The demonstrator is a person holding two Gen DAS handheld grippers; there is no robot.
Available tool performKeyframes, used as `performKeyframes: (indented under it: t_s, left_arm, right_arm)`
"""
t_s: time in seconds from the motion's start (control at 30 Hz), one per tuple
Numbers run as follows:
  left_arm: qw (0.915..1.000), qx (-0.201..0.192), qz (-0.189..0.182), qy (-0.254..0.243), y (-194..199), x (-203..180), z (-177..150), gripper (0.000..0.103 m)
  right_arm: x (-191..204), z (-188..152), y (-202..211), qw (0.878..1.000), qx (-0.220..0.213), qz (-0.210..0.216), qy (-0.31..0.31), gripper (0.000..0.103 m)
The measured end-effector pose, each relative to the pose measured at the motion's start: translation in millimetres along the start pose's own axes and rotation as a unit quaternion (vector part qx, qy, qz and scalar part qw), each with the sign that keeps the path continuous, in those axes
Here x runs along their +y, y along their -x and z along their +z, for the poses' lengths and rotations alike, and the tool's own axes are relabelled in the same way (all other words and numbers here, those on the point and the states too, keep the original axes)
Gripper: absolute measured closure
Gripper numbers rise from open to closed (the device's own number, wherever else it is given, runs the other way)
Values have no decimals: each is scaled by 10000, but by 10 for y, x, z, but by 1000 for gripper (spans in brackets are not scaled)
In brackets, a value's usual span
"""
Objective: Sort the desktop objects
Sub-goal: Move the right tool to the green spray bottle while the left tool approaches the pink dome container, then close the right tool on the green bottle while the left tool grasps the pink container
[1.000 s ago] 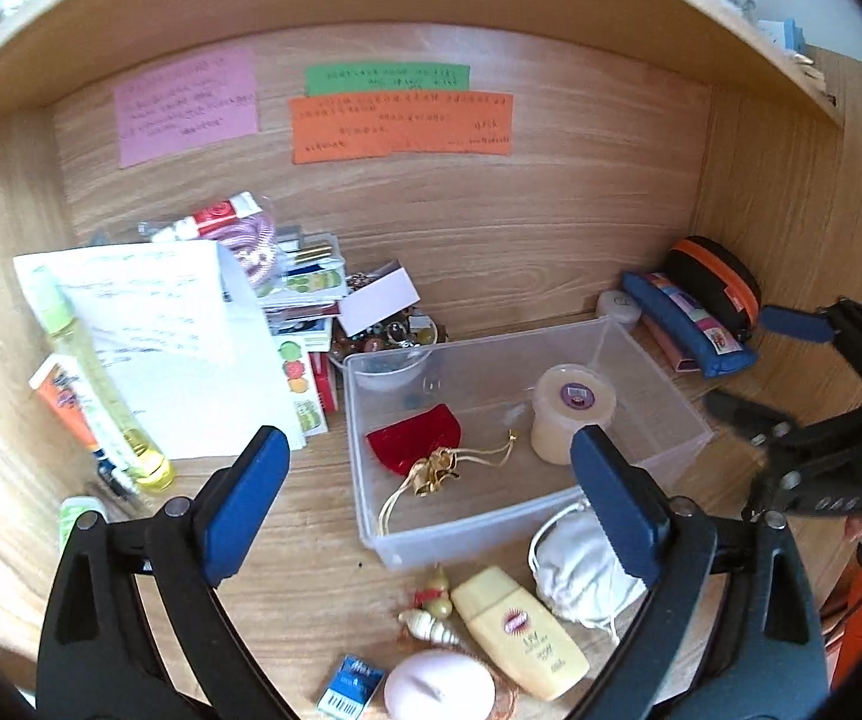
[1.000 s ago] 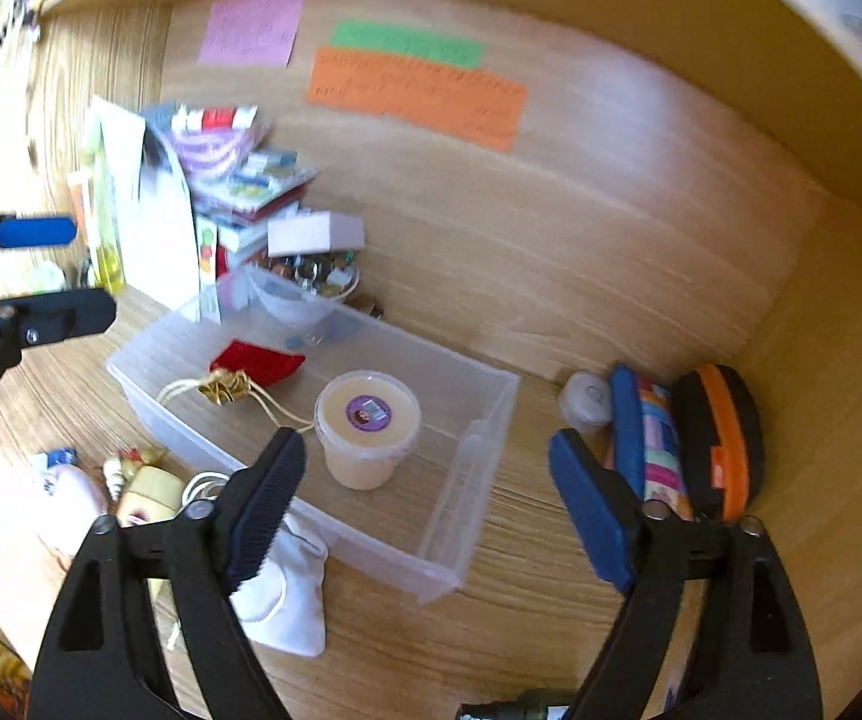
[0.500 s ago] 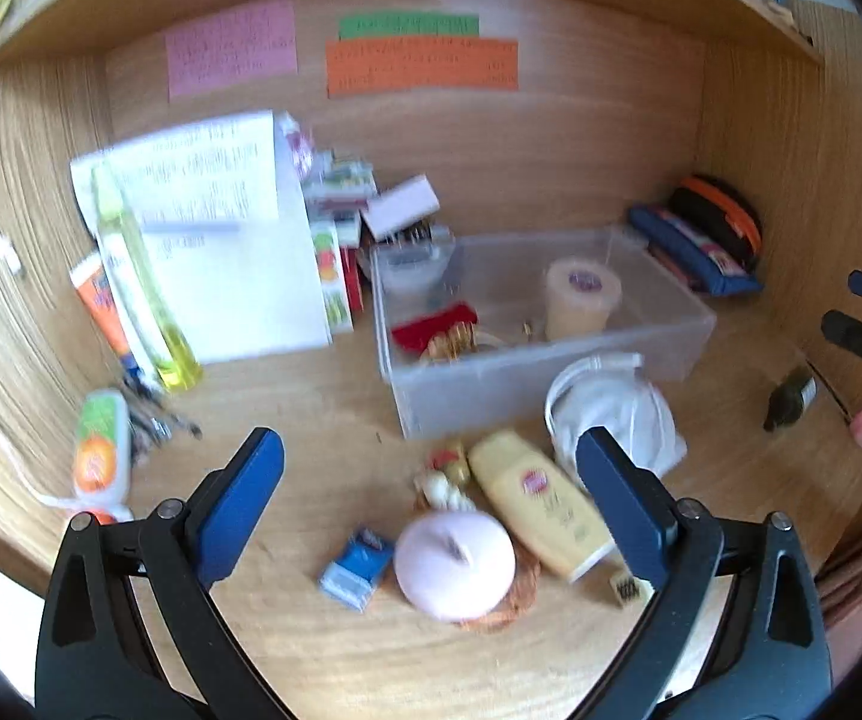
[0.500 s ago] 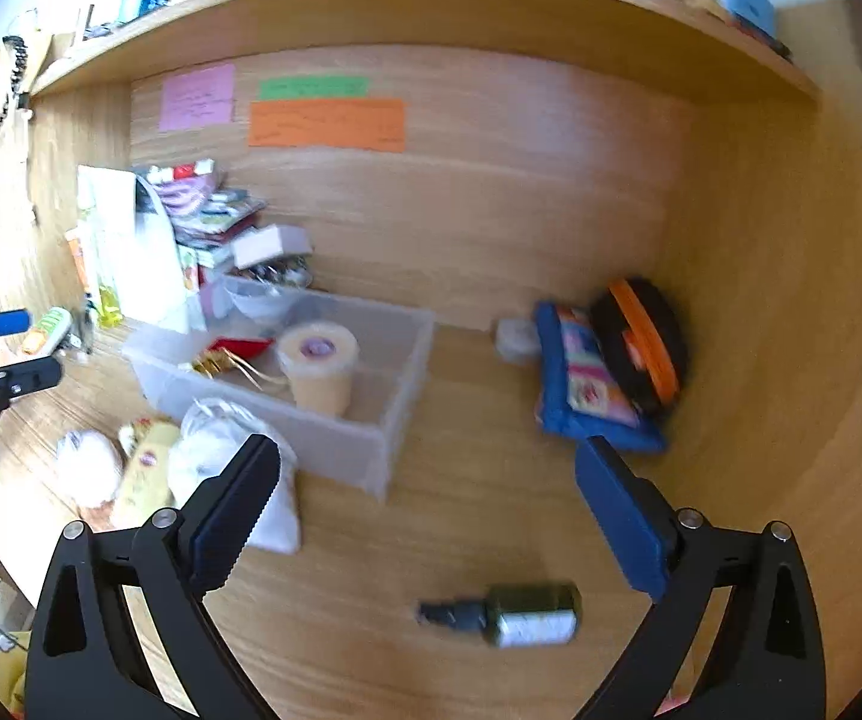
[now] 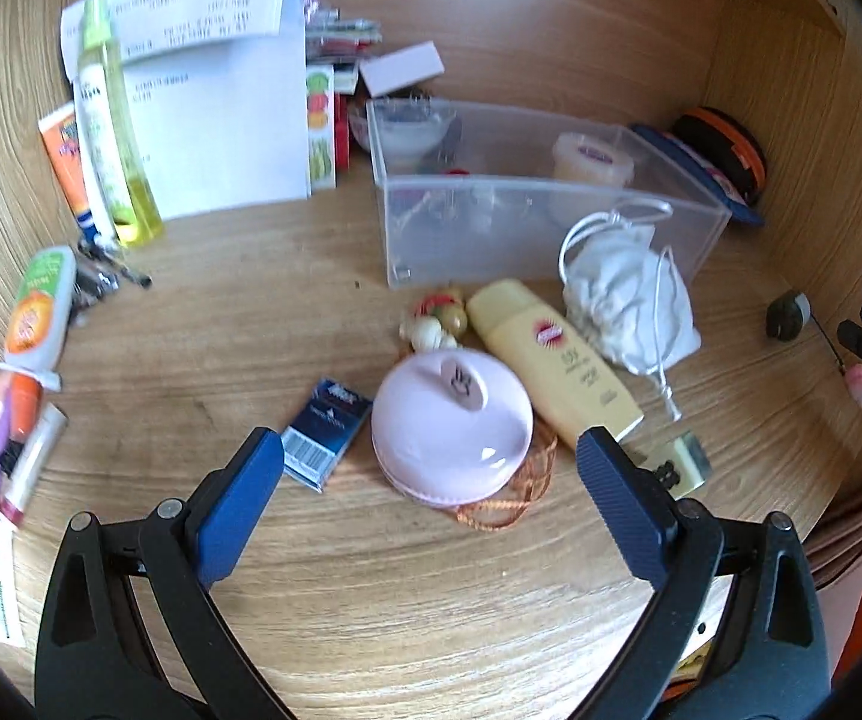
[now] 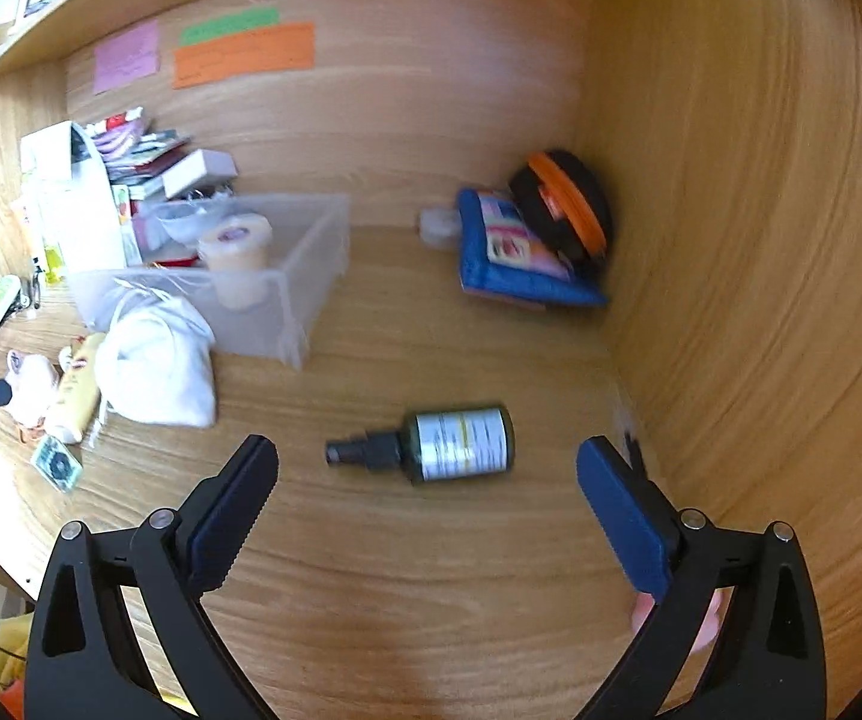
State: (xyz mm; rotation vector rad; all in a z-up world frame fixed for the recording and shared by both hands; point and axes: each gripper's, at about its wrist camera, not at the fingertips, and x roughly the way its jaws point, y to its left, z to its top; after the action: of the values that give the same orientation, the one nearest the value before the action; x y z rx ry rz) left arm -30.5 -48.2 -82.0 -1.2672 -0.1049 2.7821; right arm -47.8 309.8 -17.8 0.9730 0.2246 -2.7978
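Observation:
My left gripper [image 5: 431, 480] is open and empty, just short of a round pink case [image 5: 452, 429] on the desk. Beside the case lie a blue packet [image 5: 329, 426], a yellow sunscreen tube [image 5: 551, 360], small beads [image 5: 437, 318] and a white drawstring pouch [image 5: 629, 306]. A clear plastic bin [image 5: 527, 204] behind them holds a cream jar [image 5: 593, 159]. My right gripper [image 6: 428, 498] is open and empty, with a dark spray bottle [image 6: 449, 444] lying on its side just ahead of the fingertips.
Papers, boxes and tubes [image 5: 191, 90] stand at the back left. A blue pouch and a black-orange case [image 6: 539, 240] lean in the back right corner. The wooden side wall [image 6: 731, 240] is close on the right. Pens and tubes [image 5: 35, 312] lie at the left edge.
Both grippers have pulled back from the bin and tipped down toward the desk. The pink case now sits between my left fingers; the spray bottle has come between my right fingers.

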Motion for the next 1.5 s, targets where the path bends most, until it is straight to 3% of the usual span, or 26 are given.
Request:
performKeyframes:
  t_s: [0.37,0.53,0.67,0.73,0.83,0.9,1.03,1.5]
  left_arm:
    - [9997,184,-1,158,-221,47,28,4]
    - [9996,150,149,164,-253,60,32,4]
    - [9995,118,270,147,-281,62,28,4]
    - [9995,95,292,121,-281,53,31,12]
    - [9996,60,265,44,-269,19,34,23]
    - [9996,40,274,-31,-263,-18,27,29]
    - [9995,12,286,-153,-265,-81,21,40]
    - [9996,-182,172,117,-155,-21,13,41]
  right_arm:
    - [-103,12,-563,9981,573,102,-185,3]
    - [-135,56,-777,9952,872,356,-283,3]
    - [-79,65,-794,9954,802,498,-172,5]
    - [-45,64,-794,9958,757,498,-107,10]
    - [-26,53,-804,9954,771,562,-85,30]
    - [-24,37,-828,9945,824,638,-124,49]
    - [-26,23,-798,9950,741,651,-148,50]
    - [212,189,-423,9972,118,703,211,54]
